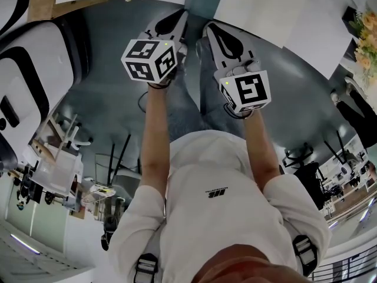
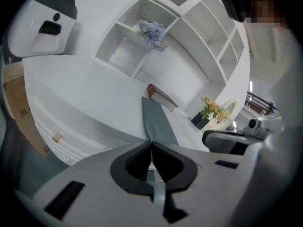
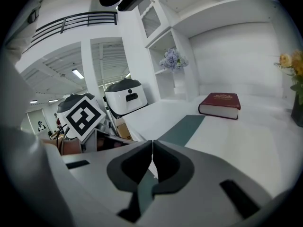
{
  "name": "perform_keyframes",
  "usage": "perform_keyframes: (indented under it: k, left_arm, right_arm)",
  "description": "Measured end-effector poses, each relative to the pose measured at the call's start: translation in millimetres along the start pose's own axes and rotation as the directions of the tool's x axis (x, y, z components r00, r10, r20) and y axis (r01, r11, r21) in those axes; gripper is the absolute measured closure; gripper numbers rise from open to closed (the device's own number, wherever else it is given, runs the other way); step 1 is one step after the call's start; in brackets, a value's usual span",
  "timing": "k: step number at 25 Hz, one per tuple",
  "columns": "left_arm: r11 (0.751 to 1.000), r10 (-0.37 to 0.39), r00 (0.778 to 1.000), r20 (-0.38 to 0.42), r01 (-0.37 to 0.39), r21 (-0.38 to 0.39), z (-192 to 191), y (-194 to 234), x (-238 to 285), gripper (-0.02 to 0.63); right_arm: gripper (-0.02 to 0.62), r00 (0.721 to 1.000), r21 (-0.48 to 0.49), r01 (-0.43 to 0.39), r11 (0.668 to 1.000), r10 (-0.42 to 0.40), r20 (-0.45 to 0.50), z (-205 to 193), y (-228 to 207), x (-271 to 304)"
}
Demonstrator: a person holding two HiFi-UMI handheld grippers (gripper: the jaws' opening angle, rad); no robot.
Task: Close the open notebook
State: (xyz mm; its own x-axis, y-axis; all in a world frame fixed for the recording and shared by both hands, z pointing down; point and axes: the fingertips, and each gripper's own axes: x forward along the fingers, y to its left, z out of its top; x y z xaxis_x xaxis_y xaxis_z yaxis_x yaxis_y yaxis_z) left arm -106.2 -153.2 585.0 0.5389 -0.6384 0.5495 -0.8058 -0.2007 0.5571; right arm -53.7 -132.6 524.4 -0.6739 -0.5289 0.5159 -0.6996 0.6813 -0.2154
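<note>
A dark red book (image 2: 161,97) (image 3: 220,104) lies closed and flat on the white table (image 2: 85,93) (image 3: 246,136), far ahead of both grippers. I see no open notebook in any view. My left gripper (image 2: 151,148) (image 1: 178,17) is shut, its black pads pressed together with nothing between them. My right gripper (image 3: 152,148) (image 1: 212,31) is likewise shut and empty. Both are held side by side in front of the person's body, away from the table. The book does not show in the head view.
A grey strip (image 2: 156,122) (image 3: 182,129) runs between the white table tops. A white rounded machine (image 2: 40,25) (image 3: 125,96) (image 1: 35,81) stands at the left. Shelves with purple flowers (image 2: 152,32) (image 3: 173,59) rise behind the book. Yellow flowers (image 2: 211,109) (image 3: 293,65) stand right. A cardboard box (image 2: 21,112) sits low left.
</note>
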Motion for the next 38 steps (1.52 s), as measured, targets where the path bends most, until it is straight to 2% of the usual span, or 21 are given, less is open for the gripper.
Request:
perform_keyframes:
  k: [3,19,38]
  left_arm:
    - [0.999,0.015,1.0,-0.01,-0.015,0.039,3,-4,-3,0.606]
    - [0.993,-0.014,1.0,0.005,0.014,0.117,27,-42,-29,0.606]
    - [0.965,-0.067,0.998,0.006,0.063,0.255,47,-102,-45,0.606]
  right_arm:
    - [0.598,1.0,0.002,0.006,1.0,-0.006,0.005,3,0,-2]
    - [0.597,0.997,-0.005,0.052,0.999,-0.052,0.052,36,2,-20]
    - [0.597,0.978,0.024,0.179,0.984,-0.181,0.103,53,-26,-70]
